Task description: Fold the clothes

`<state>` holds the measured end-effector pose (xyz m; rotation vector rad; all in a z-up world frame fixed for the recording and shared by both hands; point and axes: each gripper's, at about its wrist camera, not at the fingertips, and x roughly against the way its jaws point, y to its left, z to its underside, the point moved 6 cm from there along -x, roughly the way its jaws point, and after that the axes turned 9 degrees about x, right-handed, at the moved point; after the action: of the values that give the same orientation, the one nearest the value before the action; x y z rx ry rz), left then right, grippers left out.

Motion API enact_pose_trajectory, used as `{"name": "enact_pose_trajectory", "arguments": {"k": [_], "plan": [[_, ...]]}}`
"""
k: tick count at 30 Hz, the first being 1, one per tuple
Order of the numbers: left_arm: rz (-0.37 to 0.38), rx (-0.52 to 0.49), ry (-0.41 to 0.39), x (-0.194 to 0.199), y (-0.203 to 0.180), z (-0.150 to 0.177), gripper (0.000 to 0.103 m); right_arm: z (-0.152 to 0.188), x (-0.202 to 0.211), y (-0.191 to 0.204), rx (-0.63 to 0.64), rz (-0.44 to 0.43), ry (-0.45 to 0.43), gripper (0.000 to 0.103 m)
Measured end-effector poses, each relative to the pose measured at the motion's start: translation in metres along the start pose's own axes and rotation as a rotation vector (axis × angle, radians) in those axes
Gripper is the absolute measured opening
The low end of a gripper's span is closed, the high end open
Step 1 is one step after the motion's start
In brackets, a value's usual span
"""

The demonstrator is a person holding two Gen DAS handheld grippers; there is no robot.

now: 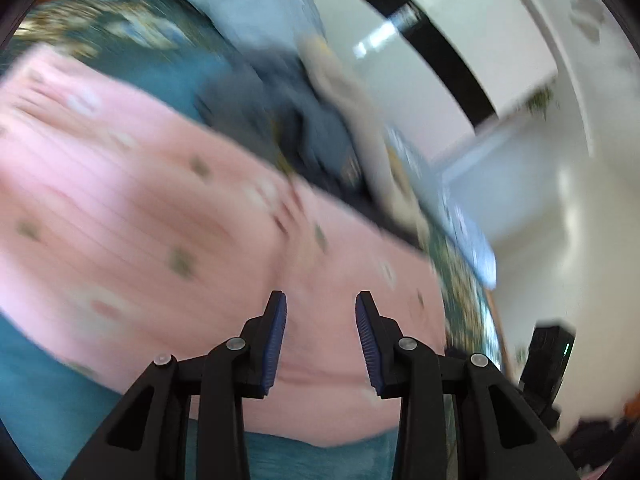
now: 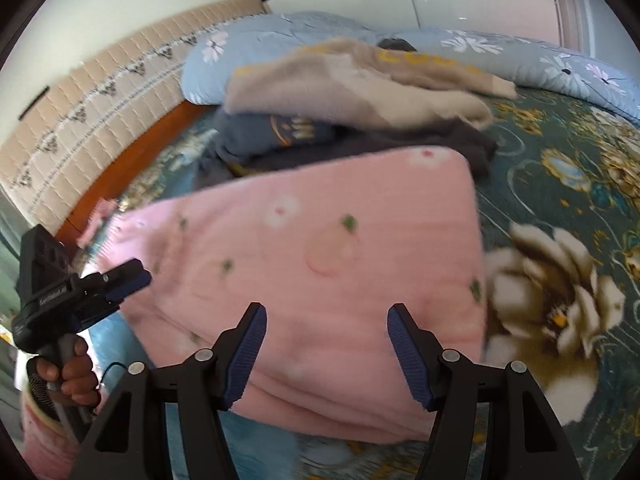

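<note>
Between the blue ribbed pads of the left claw (image 1: 321, 340) shows only pink cloth lying beneath; its jaws stand partly apart and grip nothing. The right claw (image 2: 326, 350) is spread wider, also holding nothing, and hangs above the near edge of the same garment. That garment, one folded pink fleece piece printed with white flowers and small green leaves (image 2: 320, 264), lies flat on the bed, filling the middle of both views.

At 12 o'clock from the pink piece, touching its far edge, sits a pile of three folded clothes: a beige fuzzy sweater with yellow lettering (image 2: 360, 84) on top, a blue-grey garment with a printed emblem (image 2: 276, 132) under it, and a dark grey one (image 2: 440, 140) at the bottom. In the left wrist view this pile is a blur at 1 o'clock.

Beyond the pile, at 12 o'clock, lie two light-blue quilted pillows with white daisies (image 2: 540, 60). All of it rests on one dark teal bedspread with large cream and gold flowers (image 2: 560, 216). At 10 o'clock a beige quilted headboard cover (image 2: 100, 108) runs along the wall above the wooden bed frame (image 2: 132, 168).

At 8 o'clock in the right wrist view the left claw appears from the side, gripped by the person's left hand (image 2: 68, 376).
</note>
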<state>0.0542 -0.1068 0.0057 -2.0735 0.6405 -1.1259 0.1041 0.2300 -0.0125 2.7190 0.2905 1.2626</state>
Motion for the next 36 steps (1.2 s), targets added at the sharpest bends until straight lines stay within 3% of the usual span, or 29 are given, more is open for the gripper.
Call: {"name": "enact_pose_trajectory", "arguments": {"k": [5, 10, 13, 18, 25, 27, 31, 33, 36], "plan": [[-0.042, 0.161, -0.258, 0.082, 0.064, -0.051, 0.037, -0.007, -0.016, 0.021, 0.030, -0.013, 0.018, 0.067], [-0.112, 0.382, -0.417, 0.136, 0.144, -0.069, 0.044, -0.018, -0.030, 0.039, 0.049, -0.019, 0.032, 0.067], [-0.154, 0.455, -0.419, 0.143, 0.176, -0.071, 0.051, -0.023, -0.038, 0.048, 0.052, -0.022, 0.039, 0.067], [-0.105, 0.573, -0.327, 0.109, 0.201, -0.077, 0.052, -0.029, -0.048, 0.065, 0.076, -0.019, 0.060, 0.067], [-0.138, 0.595, -0.285, 0.091, 0.202, -0.086, 0.050, -0.031, -0.048, 0.070, 0.080, -0.004, 0.063, 0.067], [-0.159, 0.610, -0.274, 0.088, 0.204, -0.086, 0.033, -0.029, -0.046, 0.068, 0.075, -0.008, 0.062, 0.067], [-0.194, 0.632, -0.267, 0.088, 0.203, -0.086, 0.027, -0.026, -0.036, 0.058, 0.049, -0.018, 0.041, 0.067], [-0.209, 0.606, -0.274, 0.090, 0.191, -0.088, 0.021, -0.023, -0.030, 0.047, 0.024, -0.017, 0.029, 0.067], [-0.174, 0.530, -0.294, 0.097, 0.153, -0.095, 0.019, -0.020, -0.021, 0.026, -0.025, -0.012, 0.010, 0.067]]}}
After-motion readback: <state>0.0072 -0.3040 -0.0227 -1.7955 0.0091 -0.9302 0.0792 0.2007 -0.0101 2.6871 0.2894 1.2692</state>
